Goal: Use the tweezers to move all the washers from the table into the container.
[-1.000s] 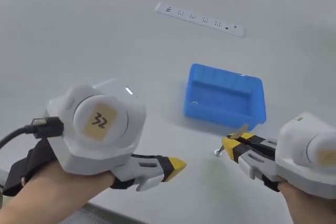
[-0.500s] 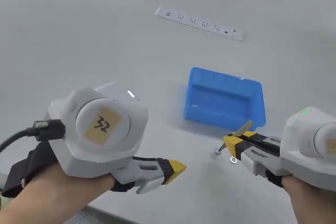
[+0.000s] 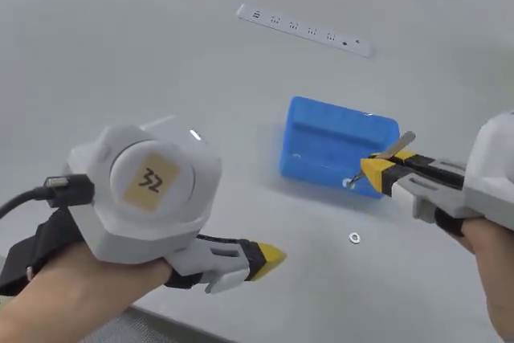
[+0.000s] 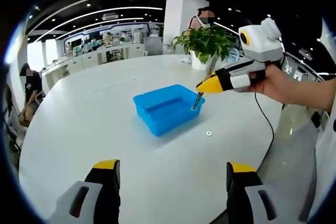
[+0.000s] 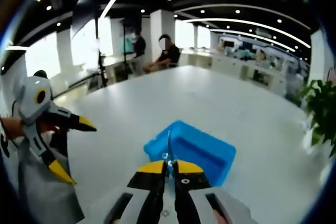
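Since half a second ago the right hand-held gripper [image 3: 376,171] has been raised from the table [image 3: 120,54] to the near wall of the container [image 3: 337,130]. It is clenched on the tweezers [image 3: 393,149], and a washer [image 3: 350,183] seems to be pinched at their tips, just at the near rim. A second washer [image 3: 354,238] lies on the table just before the container. The left hand-held gripper [image 4: 173,167] is held released, jaws spread and empty, close to the table's near edge. Bare surface is seen all round the container. A power strip [image 3: 305,30] lies well apart toward the far side.
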`<control>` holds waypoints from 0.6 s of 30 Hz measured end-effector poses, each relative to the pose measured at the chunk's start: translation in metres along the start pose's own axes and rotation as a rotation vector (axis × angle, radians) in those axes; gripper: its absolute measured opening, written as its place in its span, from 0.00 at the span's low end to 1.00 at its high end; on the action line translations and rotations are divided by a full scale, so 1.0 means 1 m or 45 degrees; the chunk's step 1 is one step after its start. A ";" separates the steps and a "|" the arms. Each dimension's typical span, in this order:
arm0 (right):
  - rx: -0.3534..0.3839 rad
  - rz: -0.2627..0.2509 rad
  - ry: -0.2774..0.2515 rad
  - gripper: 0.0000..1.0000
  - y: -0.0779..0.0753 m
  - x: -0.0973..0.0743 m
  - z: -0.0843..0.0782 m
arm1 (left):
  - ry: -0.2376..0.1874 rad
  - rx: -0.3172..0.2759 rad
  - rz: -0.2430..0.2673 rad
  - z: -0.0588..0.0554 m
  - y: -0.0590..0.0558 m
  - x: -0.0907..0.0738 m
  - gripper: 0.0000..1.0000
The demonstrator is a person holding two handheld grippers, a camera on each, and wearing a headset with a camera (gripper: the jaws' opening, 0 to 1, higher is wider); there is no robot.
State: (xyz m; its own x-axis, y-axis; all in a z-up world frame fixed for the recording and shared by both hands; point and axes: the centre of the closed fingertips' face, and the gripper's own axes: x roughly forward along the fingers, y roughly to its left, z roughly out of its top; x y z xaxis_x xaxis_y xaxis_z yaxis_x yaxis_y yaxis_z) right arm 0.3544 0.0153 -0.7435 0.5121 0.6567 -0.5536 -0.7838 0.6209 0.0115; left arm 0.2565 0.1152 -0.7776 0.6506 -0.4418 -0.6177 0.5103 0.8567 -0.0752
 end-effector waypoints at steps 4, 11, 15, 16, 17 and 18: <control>-0.010 -0.018 -0.019 0.03 -0.009 0.006 0.008 | 0.001 -0.011 0.011 -0.001 0.002 -0.001 0.89; 0.004 -0.042 -0.007 0.03 -0.017 0.021 0.005 | 0.008 -0.010 0.025 -0.003 0.004 -0.001 0.95; 0.017 -0.056 0.012 0.03 -0.019 0.027 -0.004 | 0.002 -0.002 0.026 -0.003 0.003 -0.001 0.97; 0.024 -0.058 0.016 0.03 -0.020 0.029 -0.007 | 0.006 -0.001 0.028 -0.003 0.003 -0.001 0.97; 0.029 -0.060 0.019 0.03 -0.020 0.030 -0.008 | 0.008 0.001 0.030 -0.003 0.004 -0.001 0.97; 0.033 -0.066 0.029 0.03 -0.022 0.032 -0.011 | 0.010 0.002 0.033 -0.004 0.004 -0.001 0.98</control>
State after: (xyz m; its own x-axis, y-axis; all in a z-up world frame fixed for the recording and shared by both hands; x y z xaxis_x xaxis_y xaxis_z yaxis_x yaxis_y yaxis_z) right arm 0.3842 0.0176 -0.7709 0.5432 0.6137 -0.5729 -0.7471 0.6647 0.0036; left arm 0.2563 0.1199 -0.7803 0.6594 -0.4171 -0.6255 0.4939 0.8676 -0.0578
